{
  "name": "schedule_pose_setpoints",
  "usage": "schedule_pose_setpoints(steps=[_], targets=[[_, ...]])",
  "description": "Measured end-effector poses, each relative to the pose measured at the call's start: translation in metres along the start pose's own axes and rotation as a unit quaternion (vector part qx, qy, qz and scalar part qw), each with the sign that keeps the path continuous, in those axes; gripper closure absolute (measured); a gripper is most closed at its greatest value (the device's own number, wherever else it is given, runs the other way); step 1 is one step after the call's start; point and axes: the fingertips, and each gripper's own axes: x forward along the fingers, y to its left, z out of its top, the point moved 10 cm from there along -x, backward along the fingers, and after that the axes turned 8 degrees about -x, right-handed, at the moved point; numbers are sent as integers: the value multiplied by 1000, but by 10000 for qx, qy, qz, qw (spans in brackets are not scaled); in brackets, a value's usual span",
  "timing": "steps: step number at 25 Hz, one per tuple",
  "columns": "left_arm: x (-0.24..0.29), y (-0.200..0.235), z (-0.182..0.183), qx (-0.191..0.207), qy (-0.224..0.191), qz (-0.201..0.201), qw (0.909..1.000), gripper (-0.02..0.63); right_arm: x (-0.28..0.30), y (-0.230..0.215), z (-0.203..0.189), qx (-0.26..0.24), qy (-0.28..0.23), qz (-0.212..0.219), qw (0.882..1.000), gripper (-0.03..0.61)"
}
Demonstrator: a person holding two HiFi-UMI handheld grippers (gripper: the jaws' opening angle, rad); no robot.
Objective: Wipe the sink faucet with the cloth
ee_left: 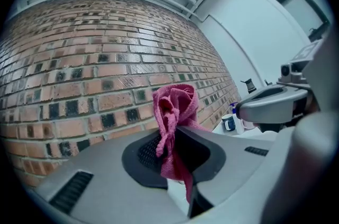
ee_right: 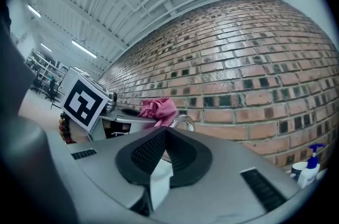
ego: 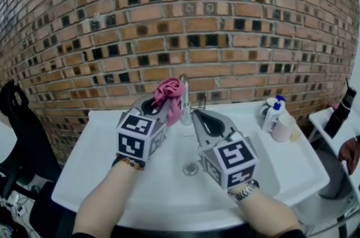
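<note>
Head view shows a brick wall [ego: 180, 17] behind a white sink [ego: 95, 164]. Over the basin, the left gripper [ego: 163, 106] clamps the pink cloth [ego: 169, 91], bunched just left of the faucet [ego: 185, 100] top. The right gripper [ego: 194, 115], jaws pressed together and empty, hovers just right of the faucet.

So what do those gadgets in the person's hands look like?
Both the left gripper and right gripper are grey plastic tongs with black ribbed pads, each carrying a white cube printed with black square markers. A bead bracelet circles the left wrist, a metal band the right.
</note>
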Motion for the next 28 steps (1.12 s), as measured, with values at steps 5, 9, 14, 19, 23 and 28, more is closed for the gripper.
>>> schedule_pose_setpoints(steps=[5,9,14,19,23,28], targets=[[8,3,8,129,-16,-4,9999,566,6,-4,-2,58,-32,2,10000,568],[14,6,12,228,-53,-29,9997,566,9,-6,-6,98,16,8,10000,568],[22,9,18,540,-71,12,9985,566,11,-9,-12,150,87,30,9998,568],[32,13,27,950,-47,59,9954,566,15,-15,-12,141,95,0,9999,568],[41,16,34,1032,-31,43,9946,566,19,-20,-6,54,166,-27,9998,568],[55,21,39,1151,-14,19,9934,566,20,-26,-2,-53,210,-43,9998,568]])
